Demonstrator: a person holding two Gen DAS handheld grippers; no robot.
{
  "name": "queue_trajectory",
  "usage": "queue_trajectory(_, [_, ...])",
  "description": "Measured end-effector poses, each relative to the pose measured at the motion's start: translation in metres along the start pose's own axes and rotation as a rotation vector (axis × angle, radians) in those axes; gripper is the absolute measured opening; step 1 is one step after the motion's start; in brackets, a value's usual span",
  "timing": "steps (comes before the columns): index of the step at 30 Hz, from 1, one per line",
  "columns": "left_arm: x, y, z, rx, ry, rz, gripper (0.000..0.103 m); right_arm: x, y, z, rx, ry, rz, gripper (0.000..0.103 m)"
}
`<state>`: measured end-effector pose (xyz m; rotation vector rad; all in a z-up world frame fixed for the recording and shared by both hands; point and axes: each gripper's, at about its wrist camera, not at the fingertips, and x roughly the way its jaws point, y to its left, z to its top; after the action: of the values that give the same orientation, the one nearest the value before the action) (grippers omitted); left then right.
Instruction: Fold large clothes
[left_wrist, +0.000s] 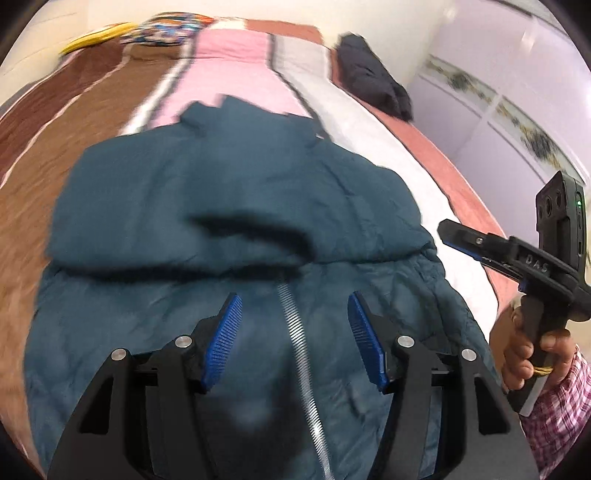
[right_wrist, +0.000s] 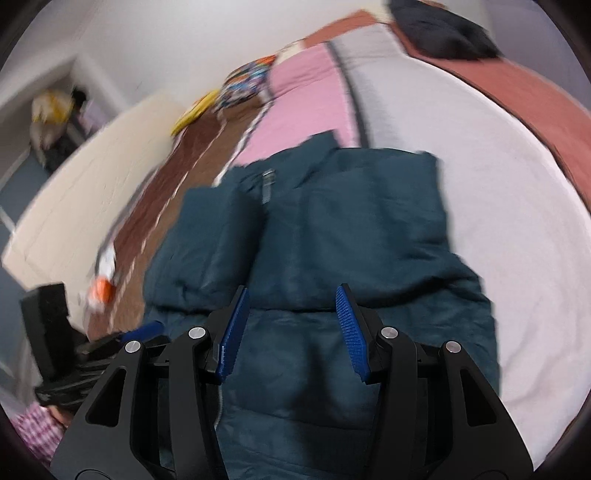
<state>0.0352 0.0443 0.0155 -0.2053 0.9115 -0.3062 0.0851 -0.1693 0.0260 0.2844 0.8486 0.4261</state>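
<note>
Your left gripper hangs over the lower half of the teal jacket with its jaws apart and nothing between the blue pads; the silver zipper runs up the gap between them, so you are lined up on the garment's centre line, likely so the next fold stays even. Your right gripper is likewise spread and empty, hovering over the same jacket a little toward its right side. In the left wrist view it shows off to the right, clear of the cloth, held in your hand

The jacket lies flat on the bed, across the pink and white stripes of the cover, zipper side up. Its sleeves appear already laid across the chest, forming the thick ridge that crosses the body. That bulk is probably why both grippers sit low near the hem: judging by the layout, the remaining step is to take the bottom edge at two points and bring it up over the ridge

A dark garment rests well apart at the far side of the bed
</note>
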Motion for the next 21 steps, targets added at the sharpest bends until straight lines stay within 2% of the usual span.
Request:
queue_trajectory(4, [-0.025,0.031,-0.017,-0.103,-0.029,0.028,0.059,0.026,0.071,-0.005,-0.254,0.012,-0.082,0.051])
queue_trajectory(5, [-0.03,0.039,-0.02,-0.122,-0.034,0.036,0.059,0.035,0.091,-0.009,-0.338,0.01,-0.127,0.059])
queue_trajectory(9, [-0.044,0.058,-0.025,-0.158,-0.06,0.068,0.059,0.075,0.149,-0.028,-0.626,0.009,-0.275,0.059])
queue_trajectory(12, [-0.054,0.066,-0.027,-0.175,-0.086,0.061,0.059,0.104,0.179,-0.041,-0.805,0.001,-0.36,0.059])
queue_trajectory(16, [-0.059,0.076,-0.028,-0.199,-0.097,0.057,0.059,0.141,0.19,-0.049,-0.924,0.004,-0.473,0.059])
queue_trajectory(17, [-0.061,0.079,-0.029,-0.205,-0.099,0.055,0.059,0.15,0.189,-0.047,-0.926,0.012,-0.491,0.055])
queue_trajectory(18, [-0.062,0.083,-0.03,-0.212,-0.101,0.052,0.059,0.155,0.185,-0.042,-0.903,0.028,-0.489,0.039])
queue_trajectory(20, [-0.062,0.086,-0.032,-0.224,-0.102,0.047,0.059,0.154,0.171,-0.029,-0.805,0.061,-0.426,0.016])
queue_trajectory(21, [-0.062,0.088,-0.032,-0.227,-0.102,0.046,0.059,0.147,0.162,-0.02,-0.733,0.056,-0.386,0.011])
